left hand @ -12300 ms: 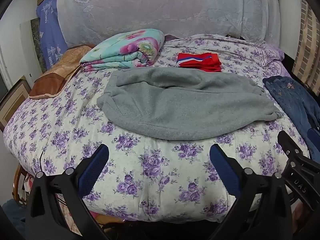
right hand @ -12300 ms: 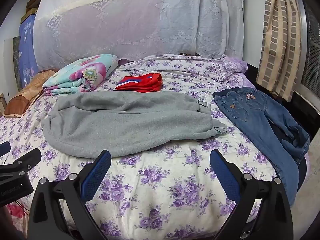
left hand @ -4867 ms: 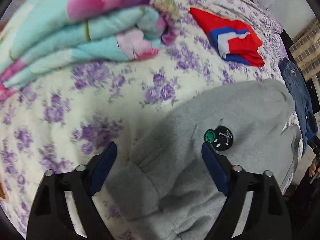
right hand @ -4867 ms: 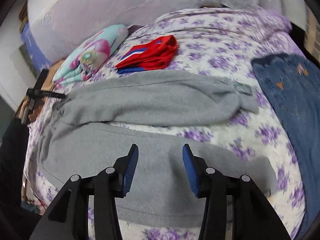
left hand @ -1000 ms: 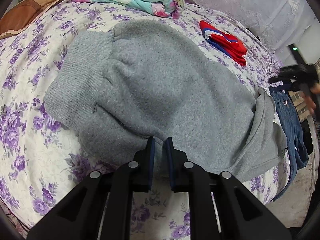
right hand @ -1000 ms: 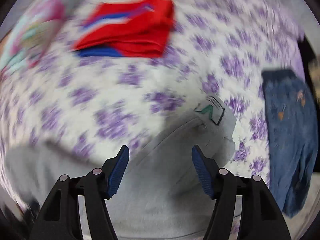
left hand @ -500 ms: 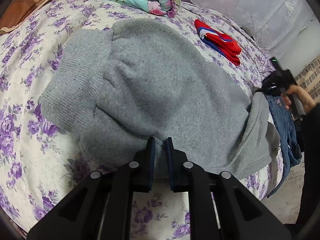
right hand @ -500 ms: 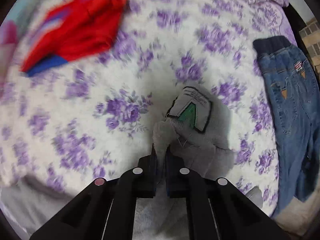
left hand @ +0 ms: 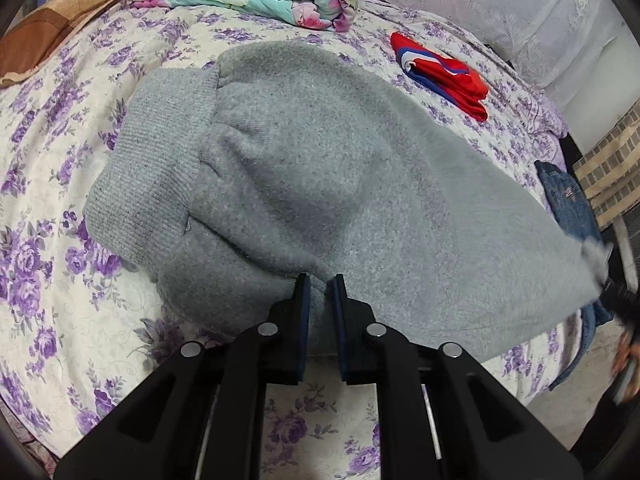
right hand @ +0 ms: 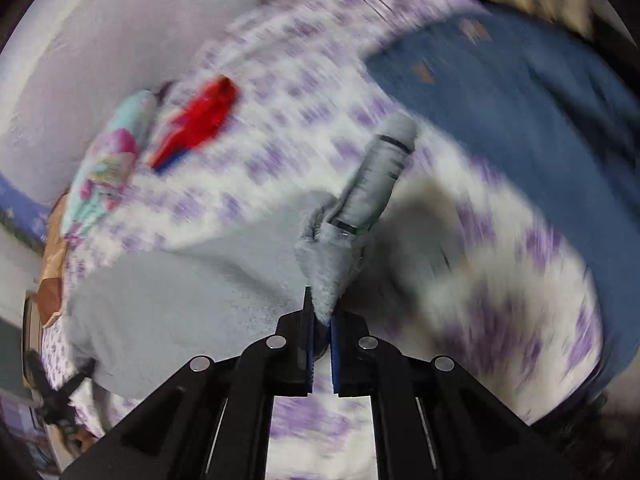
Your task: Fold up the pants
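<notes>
My left gripper pinches the gray pants near the bed's front edge. My right gripper pinches their lifted leg end.

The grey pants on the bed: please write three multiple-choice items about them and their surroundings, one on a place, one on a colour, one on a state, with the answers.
1. Where does the red garment lie?
A. under the grey pants
B. on the bedspread beyond the grey pants
C. on the jeans

2. What colour are the flowers on the bedspread?
A. purple
B. yellow
C. green

3. How are the left tongs?
A. wide open
B. shut on the grey pants
C. out of view

Answers:
1 B: the red garment rests on the bedspread, past the grey pants.
2 A: the printed flowers are purple.
3 B: the left tongs pinch the pants' near edge.
</notes>
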Demonstrator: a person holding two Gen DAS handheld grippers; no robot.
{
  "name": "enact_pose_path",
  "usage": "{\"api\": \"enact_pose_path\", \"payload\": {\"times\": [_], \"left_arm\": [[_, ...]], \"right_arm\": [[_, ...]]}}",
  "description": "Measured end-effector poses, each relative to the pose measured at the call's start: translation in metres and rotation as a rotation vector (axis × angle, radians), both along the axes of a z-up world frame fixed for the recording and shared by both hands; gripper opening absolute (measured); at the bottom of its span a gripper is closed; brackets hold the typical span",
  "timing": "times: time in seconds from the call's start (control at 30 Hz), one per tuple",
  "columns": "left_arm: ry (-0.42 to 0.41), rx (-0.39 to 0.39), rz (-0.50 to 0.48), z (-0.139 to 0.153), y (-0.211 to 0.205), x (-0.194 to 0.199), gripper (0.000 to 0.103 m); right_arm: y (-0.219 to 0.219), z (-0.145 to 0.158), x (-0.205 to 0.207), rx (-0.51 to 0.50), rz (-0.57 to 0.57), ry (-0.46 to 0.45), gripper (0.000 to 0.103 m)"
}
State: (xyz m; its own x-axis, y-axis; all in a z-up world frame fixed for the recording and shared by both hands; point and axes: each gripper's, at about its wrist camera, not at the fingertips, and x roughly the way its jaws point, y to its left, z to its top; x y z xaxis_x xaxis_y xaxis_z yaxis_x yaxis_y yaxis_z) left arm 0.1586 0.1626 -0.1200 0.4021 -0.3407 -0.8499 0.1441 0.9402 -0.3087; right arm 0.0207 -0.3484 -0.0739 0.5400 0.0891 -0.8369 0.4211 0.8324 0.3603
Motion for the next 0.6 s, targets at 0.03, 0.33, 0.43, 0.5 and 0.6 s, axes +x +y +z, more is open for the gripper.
{"api": "enact_pose_path", "payload": {"times": [0.03,0.33,0.43,0.5,0.6], "left_arm": [[-0.002,0.017,0.000,0.001,-0.002,0.000,0.012],[-0.017,0.108,-0.008,0.012,-0.012,-0.007,0.012],[-0.015,0.112,-0.009,0.022,-0.012,-0.015,0.012],[-0.022,0.119,-0.012,0.032,-0.015,-0.021,0.012],[-0.070,0.111,-0.048,0.058,-0.032,-0.031,0.012]], "right_arm": [[-0.008,-0.027,-0.002,0.046,-0.027,0.008,0.007],[-0.011,-0.051,0.002,0.064,0.028,-0.018,0.013],[-0.010,-0.041,-0.013,0.017,0.033,-0.004,0.029],[-0.007,-0.024,-0.027,-0.058,0.041,-0.012,0.029],[-0.004,0.007,-0.039,-0.143,0.055,-0.100,0.025]]}}
